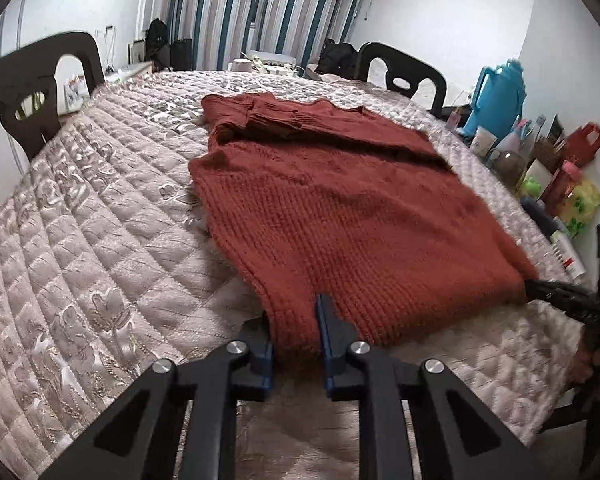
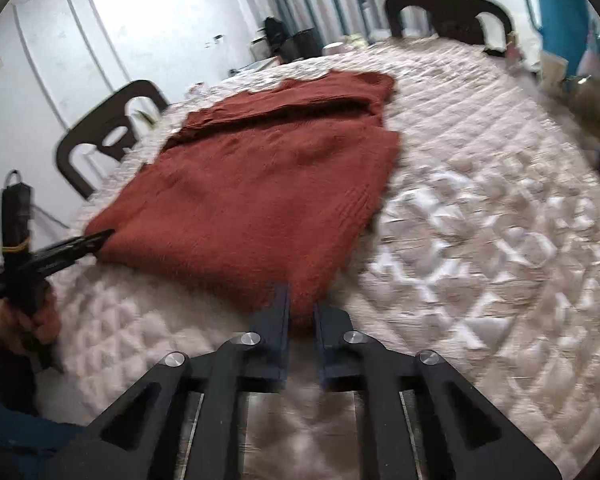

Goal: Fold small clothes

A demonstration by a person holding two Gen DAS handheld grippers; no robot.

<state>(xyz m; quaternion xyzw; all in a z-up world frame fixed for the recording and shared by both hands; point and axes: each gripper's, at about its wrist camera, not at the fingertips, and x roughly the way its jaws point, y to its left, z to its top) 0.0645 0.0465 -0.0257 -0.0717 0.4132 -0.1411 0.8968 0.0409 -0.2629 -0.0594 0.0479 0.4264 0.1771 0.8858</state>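
A rust-red knitted sweater [image 1: 332, 200] lies flat on the quilted table cover [image 1: 80, 248], sleeves folded across its far end. My left gripper [image 1: 296, 320] is shut on the sweater's near left hem corner. My right gripper [image 2: 302, 304] is shut on the near right hem corner of the sweater [image 2: 260, 196]. The right gripper also shows in the left wrist view [image 1: 540, 286] at the sweater's right corner. The left gripper also shows in the right wrist view [image 2: 96, 240] at the left corner.
Dark chairs stand at the table's left [image 1: 40, 92] and far right [image 1: 404, 72]. A blue thermos [image 1: 496, 96], cups, bottles and a red bag [image 1: 580, 144] crowd the table's right edge. Striped curtains hang at the back.
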